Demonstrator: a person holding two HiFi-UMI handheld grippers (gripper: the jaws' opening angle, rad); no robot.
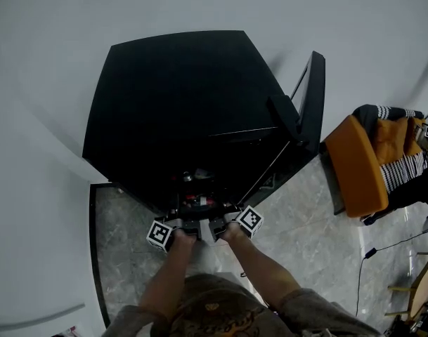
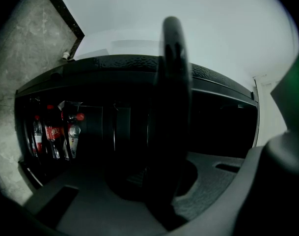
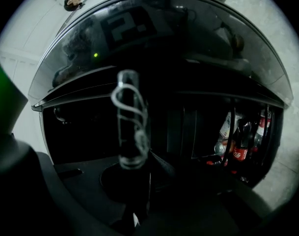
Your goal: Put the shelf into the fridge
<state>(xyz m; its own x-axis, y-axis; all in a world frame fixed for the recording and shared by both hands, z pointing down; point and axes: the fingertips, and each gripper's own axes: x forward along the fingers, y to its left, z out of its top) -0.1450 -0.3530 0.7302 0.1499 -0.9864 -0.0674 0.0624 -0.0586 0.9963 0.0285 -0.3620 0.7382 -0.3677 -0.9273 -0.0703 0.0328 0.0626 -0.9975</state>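
The fridge [image 1: 178, 97] fills the middle of the head view, black, w/ its door [image 1: 313, 97] swung open toward the right edge. The person stands at bottom centre, arms out. The left tongs [image 1: 182, 223] and right tongs [image 1: 224, 220] are side by side, nearly touching, at the dark mouth of the fridge.

Left tongs: narrow, jaws together, seen as one dark bar up the centre of the left gripper view, nothing visible btw them. Right tongs: much the same, one pale upright bar, jaws together, nothing made out in the grip. Bottles [image 2: 53, 132] w/ red caps stand at the left of the left gripper view, in the dark of the fridge.

The shelf can't be picked out in any view. It isn't on the floor [image 1: 305, 209] round the fridge, and the interior is too dark to tell if it sits inside.

Step, prob.: the end of the insert, since both tongs are at the opening w/ no shelf seen in them. Next move, as a judgement: check the shelf sits level on its rails, draw both tongs straight back w/o knocking the bottles, then see to the door.
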